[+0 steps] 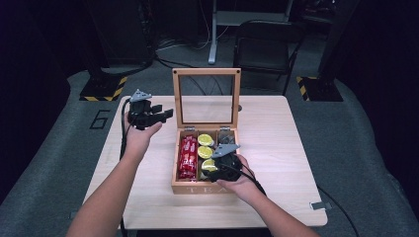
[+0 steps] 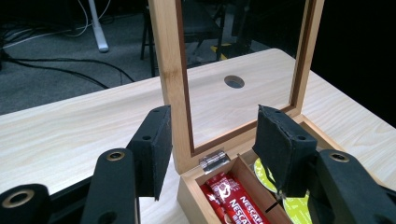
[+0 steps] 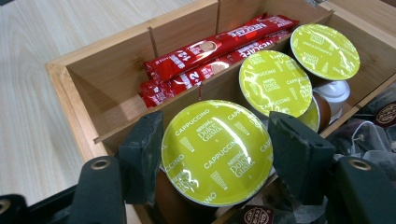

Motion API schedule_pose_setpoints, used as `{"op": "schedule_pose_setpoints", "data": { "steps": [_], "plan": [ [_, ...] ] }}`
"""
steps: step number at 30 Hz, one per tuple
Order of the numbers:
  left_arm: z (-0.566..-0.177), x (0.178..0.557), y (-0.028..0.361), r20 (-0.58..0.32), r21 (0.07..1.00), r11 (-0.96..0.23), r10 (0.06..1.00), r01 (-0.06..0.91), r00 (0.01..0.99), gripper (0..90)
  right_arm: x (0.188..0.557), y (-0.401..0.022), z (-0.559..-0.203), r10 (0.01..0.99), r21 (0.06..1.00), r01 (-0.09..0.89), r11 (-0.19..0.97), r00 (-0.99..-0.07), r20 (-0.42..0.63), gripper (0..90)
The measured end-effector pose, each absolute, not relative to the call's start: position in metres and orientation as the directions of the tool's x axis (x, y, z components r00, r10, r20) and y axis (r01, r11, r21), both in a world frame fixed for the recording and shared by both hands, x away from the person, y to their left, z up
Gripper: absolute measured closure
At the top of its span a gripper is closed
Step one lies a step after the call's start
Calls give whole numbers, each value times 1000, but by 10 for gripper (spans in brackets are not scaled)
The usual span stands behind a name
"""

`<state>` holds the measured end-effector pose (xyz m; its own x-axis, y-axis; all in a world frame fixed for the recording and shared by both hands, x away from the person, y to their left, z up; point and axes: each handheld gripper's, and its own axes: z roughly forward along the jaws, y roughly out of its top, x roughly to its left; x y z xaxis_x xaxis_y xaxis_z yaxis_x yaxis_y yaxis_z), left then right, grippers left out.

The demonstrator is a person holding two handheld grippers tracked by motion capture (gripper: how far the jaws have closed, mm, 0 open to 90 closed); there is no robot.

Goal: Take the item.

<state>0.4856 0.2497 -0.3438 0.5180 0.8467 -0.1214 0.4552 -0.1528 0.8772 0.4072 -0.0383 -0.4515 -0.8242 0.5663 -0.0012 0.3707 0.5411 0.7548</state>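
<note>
A pale wooden table (image 1: 276, 148) is seen from above, with a wooden tea box (image 1: 204, 186) standing at its middle. The box's glass-paned lid (image 1: 206, 94) is raised upright at the back, hinged on small metal hinges (image 2: 214, 160). The box is divided by thin wooden slats into three long compartments. Red, glossy coffee stick sachets (image 3: 210, 58) are laid flat in one outer compartment. Three round capsules with shiny yellow-green foil tops are lined up in the middle compartment, and dark wrapped pods (image 3: 385, 114) are partly seen in the other outer compartment. A dark chair (image 1: 267, 44) and cables on grey floor are visible beyond the table.

The right gripper (image 3: 215, 154) is lowered into the front of the box, where the nearest cappuccino capsule (image 3: 215, 150) sits between its two black padded jaws. One pad is seen at the capsule's rim on each side; the jaws are spread about as wide as the lid, and whether they press on it cannot be told. The wooden divider stands just beside one jaw, and the second capsule (image 3: 275, 84) lies close behind the other.

The left gripper (image 1: 148, 114) is held above the table to the left of the lid, well apart from the capsules. Its jaws are parted with nothing between them; in its own view the lid's wooden frame is seen beyond the gap.
</note>
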Motion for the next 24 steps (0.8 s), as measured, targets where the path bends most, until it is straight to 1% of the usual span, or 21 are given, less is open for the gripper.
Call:
{"op": "schedule_pose_setpoints", "data": {
  "steps": [12,24],
  "plan": [
    [-343,485,253,-119,879,-148,852,452,510,463,406,-43,-436,564,772,348,532,-825,-17,368],
    [-343,485,252,-123,879,-143,853,454,507,463,411,-56,-427,589,777,359,517,-808,-18,369]
  ]
}}
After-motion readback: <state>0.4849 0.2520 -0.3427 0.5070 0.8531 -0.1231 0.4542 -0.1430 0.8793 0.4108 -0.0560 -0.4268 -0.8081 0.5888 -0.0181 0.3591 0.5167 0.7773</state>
